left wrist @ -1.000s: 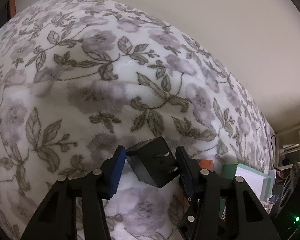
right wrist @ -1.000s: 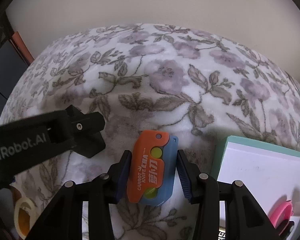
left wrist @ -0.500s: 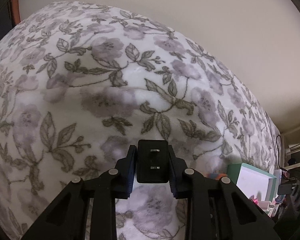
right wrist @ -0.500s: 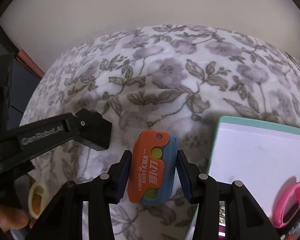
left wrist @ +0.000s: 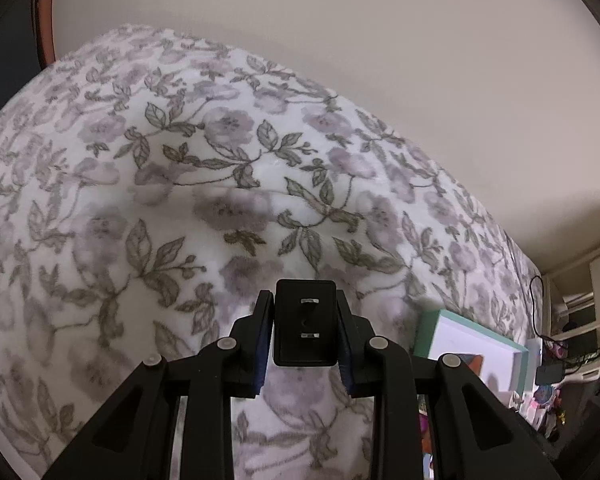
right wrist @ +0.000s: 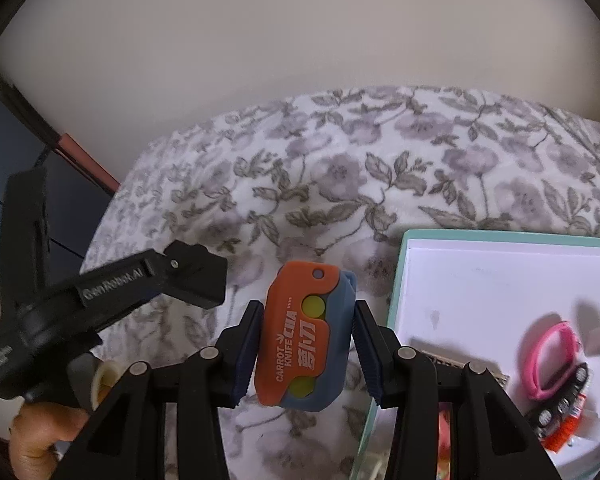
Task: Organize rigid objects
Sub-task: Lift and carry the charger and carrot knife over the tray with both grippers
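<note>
Left fingers (left wrist: 305, 330): clenched on black plug adapter (left wrist: 305, 324), prongs facing camera, long axis upright, held over the bed (left wrist: 180, 200).
Right fingers (right wrist: 306, 340): grasping orange-blue carrot knife (right wrist: 306, 338), long axis upright.
Key relation: teal box (right wrist: 398, 280) at 3 o'clock, just beside the knife; right hand nearer.
Box contents: pink band (right wrist: 552, 352), small items, unclear.

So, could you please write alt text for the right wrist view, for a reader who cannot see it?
The right gripper holds an orange and blue toy knife above a floral blanket. To its right lies an open teal box with a pink band inside; to its left the left gripper is visible.
</note>
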`<action>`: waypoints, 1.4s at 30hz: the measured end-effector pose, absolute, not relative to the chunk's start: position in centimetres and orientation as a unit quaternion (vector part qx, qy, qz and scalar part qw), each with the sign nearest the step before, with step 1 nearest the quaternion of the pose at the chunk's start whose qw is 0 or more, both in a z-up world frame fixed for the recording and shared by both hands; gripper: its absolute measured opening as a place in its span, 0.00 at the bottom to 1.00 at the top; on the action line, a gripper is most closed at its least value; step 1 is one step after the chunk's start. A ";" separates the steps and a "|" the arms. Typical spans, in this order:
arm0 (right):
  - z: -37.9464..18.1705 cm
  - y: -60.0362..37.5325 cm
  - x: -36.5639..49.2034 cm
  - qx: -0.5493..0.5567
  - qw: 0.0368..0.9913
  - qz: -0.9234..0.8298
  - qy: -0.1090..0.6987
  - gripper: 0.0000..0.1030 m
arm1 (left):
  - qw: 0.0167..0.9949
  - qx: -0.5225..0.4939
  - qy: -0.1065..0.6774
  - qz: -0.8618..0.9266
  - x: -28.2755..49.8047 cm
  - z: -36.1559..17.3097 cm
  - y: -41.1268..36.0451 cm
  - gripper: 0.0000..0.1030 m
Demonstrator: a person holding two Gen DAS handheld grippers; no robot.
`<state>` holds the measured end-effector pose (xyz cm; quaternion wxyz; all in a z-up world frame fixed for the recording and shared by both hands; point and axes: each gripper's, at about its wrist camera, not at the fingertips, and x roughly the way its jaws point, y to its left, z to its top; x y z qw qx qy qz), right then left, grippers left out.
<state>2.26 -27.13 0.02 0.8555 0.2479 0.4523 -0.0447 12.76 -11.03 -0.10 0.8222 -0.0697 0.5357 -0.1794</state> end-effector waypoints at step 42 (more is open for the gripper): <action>1.6 -33.5 -10.6 0.304 0.835 -0.134 0.439 0.46 | 0.811 0.013 0.506 -0.294 -1.0 3.2 -16.0 0.29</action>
